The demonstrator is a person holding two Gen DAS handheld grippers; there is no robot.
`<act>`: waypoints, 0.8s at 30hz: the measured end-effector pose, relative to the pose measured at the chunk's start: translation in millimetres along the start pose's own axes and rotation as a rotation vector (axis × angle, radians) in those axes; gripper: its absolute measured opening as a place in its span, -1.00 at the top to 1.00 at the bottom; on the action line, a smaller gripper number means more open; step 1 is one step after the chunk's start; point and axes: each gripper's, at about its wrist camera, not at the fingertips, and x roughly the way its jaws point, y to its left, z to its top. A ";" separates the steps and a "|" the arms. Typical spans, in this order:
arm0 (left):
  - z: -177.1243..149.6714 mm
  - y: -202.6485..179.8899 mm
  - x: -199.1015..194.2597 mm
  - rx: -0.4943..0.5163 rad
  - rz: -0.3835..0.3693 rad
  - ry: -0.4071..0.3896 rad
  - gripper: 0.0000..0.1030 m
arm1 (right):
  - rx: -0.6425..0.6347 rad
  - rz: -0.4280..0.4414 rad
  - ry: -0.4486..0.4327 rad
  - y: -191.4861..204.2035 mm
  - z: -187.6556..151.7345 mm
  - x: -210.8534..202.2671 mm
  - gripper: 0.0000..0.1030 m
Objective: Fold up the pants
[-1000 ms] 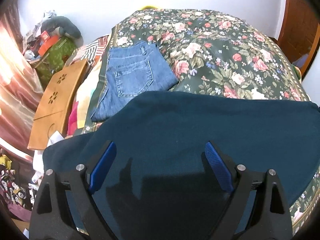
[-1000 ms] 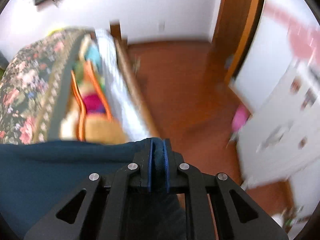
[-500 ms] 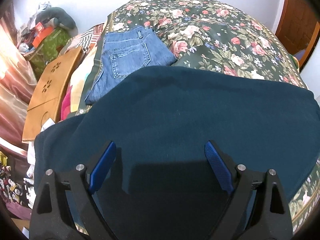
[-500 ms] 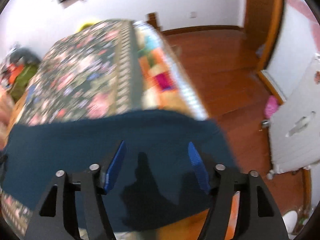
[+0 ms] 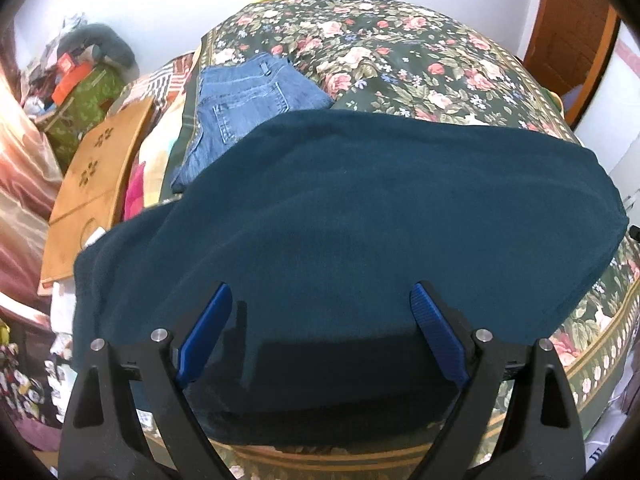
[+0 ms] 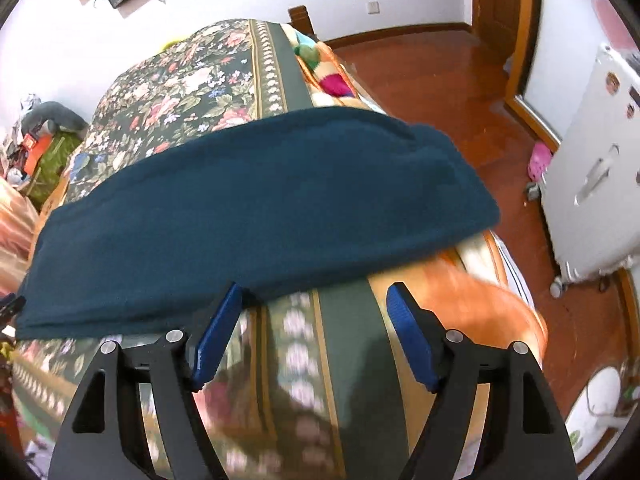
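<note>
Dark teal pants (image 5: 360, 208) lie folded lengthwise in a long band across the near part of the floral bedspread (image 5: 400, 52). They also show in the right wrist view (image 6: 260, 200). My left gripper (image 5: 320, 328) is open and empty, just above the near part of the teal cloth. My right gripper (image 6: 314, 328) is open and empty, over the bedspread's border just in front of the pants' near edge; its left finger (image 6: 218, 328) is close to that edge.
Folded blue jeans (image 5: 248, 96) lie on the bed's far left. A wooden board (image 5: 96, 184) and cluttered boxes (image 5: 76, 80) stand left of the bed. To the right are wooden floor (image 6: 460, 92), a door frame (image 6: 520, 40) and a white appliance (image 6: 592, 184).
My right gripper opened, letting go of the teal cloth, and swung left toward the bed, then drew back past the pants' edge. The left view shifted toward me over the pants.
</note>
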 end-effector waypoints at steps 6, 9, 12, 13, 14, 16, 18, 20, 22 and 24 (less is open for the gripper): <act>21.6 -22.6 -6.8 0.027 -0.062 -0.037 -0.78 | 0.139 0.075 -0.078 -10.8 -3.5 -11.6 -0.46; 33.6 -41.4 -0.7 0.044 -0.096 -0.028 -0.78 | 0.206 0.074 -0.066 -20.7 1.8 2.9 -0.49; 41.8 -62.1 10.8 0.077 -0.102 -0.006 -0.78 | 0.272 0.113 -0.053 -34.1 6.3 20.4 -0.49; 43.2 -68.1 14.6 0.088 -0.103 0.002 -0.78 | 0.291 0.130 -0.054 -38.5 7.0 23.1 -0.49; 43.9 -72.9 18.6 0.098 -0.106 0.009 -0.78 | 0.312 0.146 -0.055 -41.2 8.5 27.1 -0.49; 45.9 -83.2 27.9 0.120 -0.108 0.028 -0.78 | 0.343 0.178 -0.050 -47.9 13.0 38.8 -0.49; 46.4 -89.4 33.8 0.137 -0.103 0.043 -0.78 | 0.344 0.180 -0.036 -49.5 15.4 48.7 -0.49; 47.5 -92.7 38.8 0.146 -0.105 0.053 -0.78 | 0.312 0.153 -0.032 -46.6 19.0 56.6 -0.49; 49.7 -94.1 42.4 0.146 -0.101 0.055 -0.78 | 0.296 0.133 -0.036 -44.3 23.1 61.9 -0.50; 51.3 -93.4 44.2 0.139 -0.104 0.054 -0.78 | 0.312 0.122 -0.052 -47.3 27.7 64.0 -0.38</act>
